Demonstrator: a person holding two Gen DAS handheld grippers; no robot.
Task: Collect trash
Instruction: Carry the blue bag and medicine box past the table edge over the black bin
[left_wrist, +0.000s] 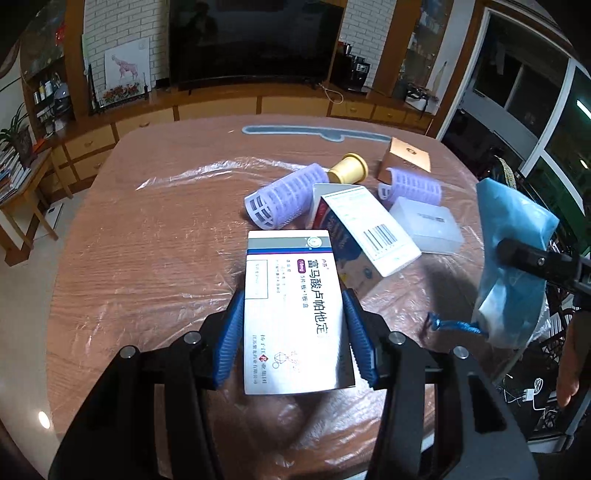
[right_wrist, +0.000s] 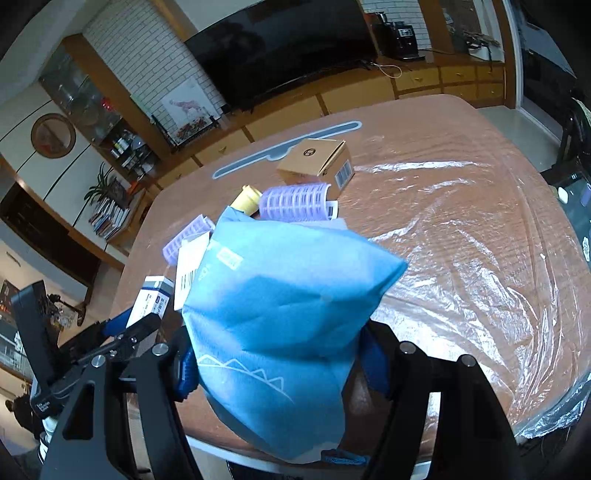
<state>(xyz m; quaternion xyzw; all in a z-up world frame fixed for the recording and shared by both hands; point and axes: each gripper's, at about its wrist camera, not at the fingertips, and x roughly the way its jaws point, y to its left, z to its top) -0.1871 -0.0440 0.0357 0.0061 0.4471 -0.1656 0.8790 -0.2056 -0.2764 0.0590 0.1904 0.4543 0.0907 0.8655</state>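
My left gripper (left_wrist: 293, 314) is shut on a white medicine box (left_wrist: 291, 295) with dark printed characters, its blue pads pressing both long sides above the table. The same box (right_wrist: 153, 299) shows at the left of the right wrist view, in the other gripper's jaws. My right gripper (right_wrist: 280, 365) is shut on a blue fabric drawstring bag (right_wrist: 288, 306), which fills the middle of that view. In the left wrist view the blue bag (left_wrist: 513, 258) hangs at the right, a blue cord (left_wrist: 454, 325) dangling from it.
On the plastic-covered wooden table (left_wrist: 147, 240) lie two lilac hair rollers (left_wrist: 284, 195) (left_wrist: 413, 184), a yellow spool (left_wrist: 349, 170), a brown carton (left_wrist: 406, 158), an open white carton with a barcode (left_wrist: 369, 229) and a clear plastic case (left_wrist: 428, 225). A TV cabinet stands beyond.
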